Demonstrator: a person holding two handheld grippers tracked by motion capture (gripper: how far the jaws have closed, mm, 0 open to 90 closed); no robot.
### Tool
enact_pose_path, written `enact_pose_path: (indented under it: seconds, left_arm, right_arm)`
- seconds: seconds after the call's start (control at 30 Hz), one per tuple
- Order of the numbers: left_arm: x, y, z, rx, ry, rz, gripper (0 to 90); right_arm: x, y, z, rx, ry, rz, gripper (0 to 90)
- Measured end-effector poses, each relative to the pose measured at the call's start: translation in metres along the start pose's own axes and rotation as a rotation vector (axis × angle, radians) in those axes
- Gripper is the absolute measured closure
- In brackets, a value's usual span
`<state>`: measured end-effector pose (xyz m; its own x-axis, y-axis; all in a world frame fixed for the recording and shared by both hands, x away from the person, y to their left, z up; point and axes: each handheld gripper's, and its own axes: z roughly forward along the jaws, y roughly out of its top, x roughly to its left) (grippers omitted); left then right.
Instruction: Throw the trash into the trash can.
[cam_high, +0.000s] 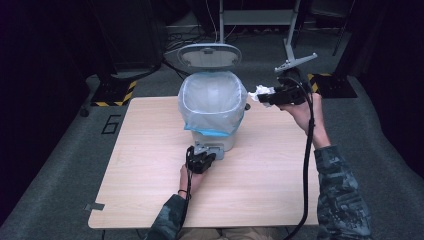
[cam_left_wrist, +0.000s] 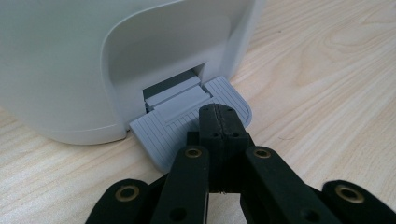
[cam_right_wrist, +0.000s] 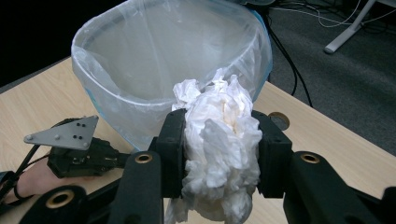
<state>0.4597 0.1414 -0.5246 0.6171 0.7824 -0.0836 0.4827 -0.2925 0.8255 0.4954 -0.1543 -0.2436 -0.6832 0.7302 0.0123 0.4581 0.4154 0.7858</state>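
Two grippers work at one pedal bin (cam_high: 212, 112) standing on the tabletop (cam_high: 150, 165). Left gripper (cam_left_wrist: 218, 122) — jaws fully closed with nothing between them, tips resting on the ribbed grey pedal (cam_left_wrist: 187, 123) at the foot of the bin. Bin lid (cam_high: 210, 55) stands raised; the clear liner bag (cam_right_wrist: 154, 60) is folded over the rim. Right gripper (cam_right_wrist: 219, 149) — jaws clamped on a crumpled white tissue wad (cam_right_wrist: 219, 140), held in the air just beside the right side of the bin's open mouth, above the tabletop's far edge.
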Motion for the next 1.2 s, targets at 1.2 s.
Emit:
enact_pose_path:
  seconds: [1.2]
  left_arm:
    - [0.001,0.0,0.0,0.002,-0.004,-0.007,89.9]
  right_arm:
    - [0.033,0.072,0.016,0.034,0.036,-0.109,60.9]
